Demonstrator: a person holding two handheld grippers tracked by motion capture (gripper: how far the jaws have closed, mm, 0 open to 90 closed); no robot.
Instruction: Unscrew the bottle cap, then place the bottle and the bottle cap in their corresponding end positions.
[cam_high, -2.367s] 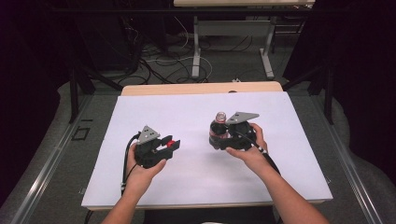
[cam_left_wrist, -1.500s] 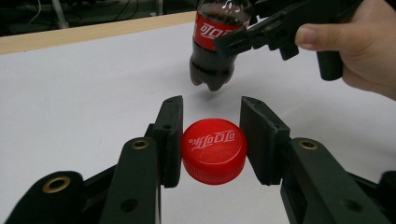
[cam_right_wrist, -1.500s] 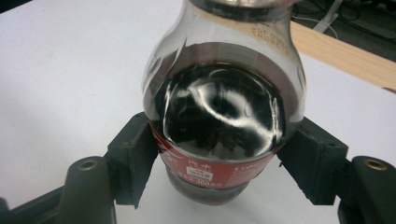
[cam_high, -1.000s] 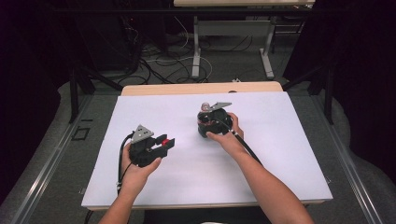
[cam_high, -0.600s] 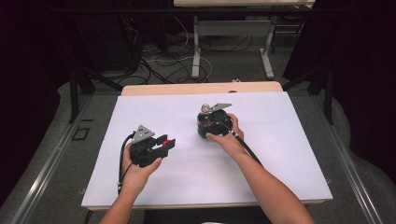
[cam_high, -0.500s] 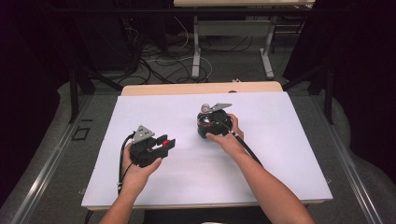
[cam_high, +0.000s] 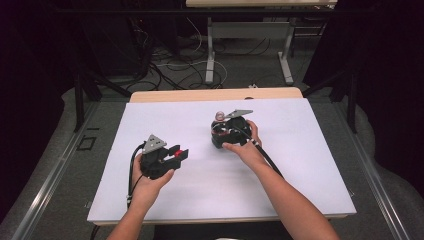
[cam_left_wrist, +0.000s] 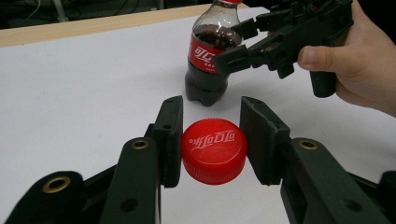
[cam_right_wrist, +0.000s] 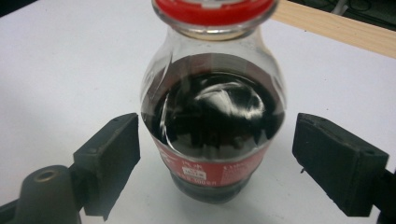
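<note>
A small cola bottle (cam_high: 218, 119) with dark liquid and a red label stands upright on the white table (cam_high: 305, 165). My right gripper (cam_high: 219, 129) is open, one jaw on each side of the bottle (cam_right_wrist: 212, 116). The right gripper view shows a gap between each pad and the glass. My left gripper (cam_high: 180, 152) hovers low at the left of the table, shut on the red bottle cap (cam_left_wrist: 214, 150). The cap's logo faces up, and its pads (cam_left_wrist: 170, 135) press on both sides. The bottle (cam_left_wrist: 208, 56) and the right gripper (cam_left_wrist: 280, 35) stand just beyond the cap.
A wooden strip (cam_high: 215, 95) borders the table's far edge. Behind it, the floor has loose cables (cam_high: 170, 65) and the metal legs (cam_high: 210, 50) of another table. The person's forearms (cam_high: 290, 200) come in from the bottom.
Since the earliest frame the right gripper and the bottle have shifted left and slightly farther away. The left gripper drifted a little left with the cap. Nothing visible changed in the last second.
</note>
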